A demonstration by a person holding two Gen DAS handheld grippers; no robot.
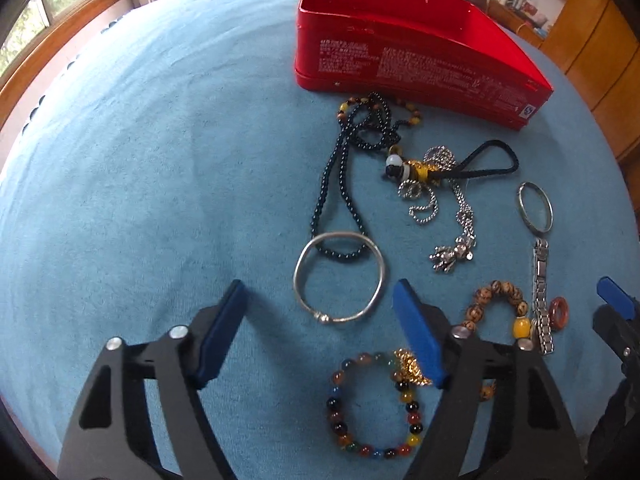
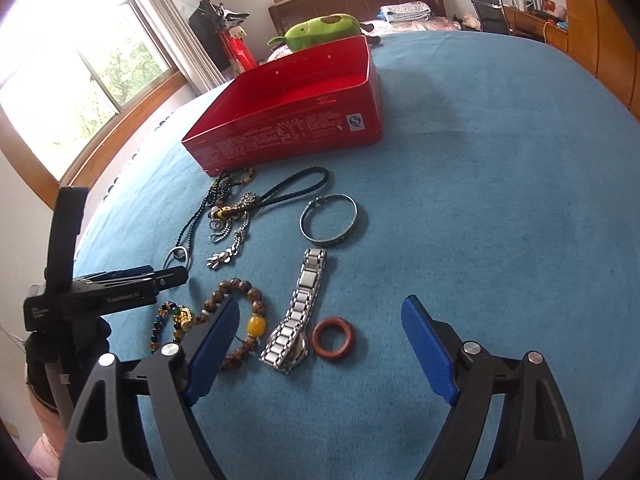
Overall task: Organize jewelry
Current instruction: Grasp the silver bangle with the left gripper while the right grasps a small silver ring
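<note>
Left gripper [image 1: 320,332] is wide open and holds nothing; the silver bangle [image 1: 339,278] lies between its fingertips on the blue cloth [image 1: 140,180]. Right gripper [image 2: 320,344] is also wide open and empty, above the watch [image 2: 298,312] and red ring [image 2: 333,338]. The red tin [image 2: 288,120] stands beyond the jewelry, apparently empty.
</note>
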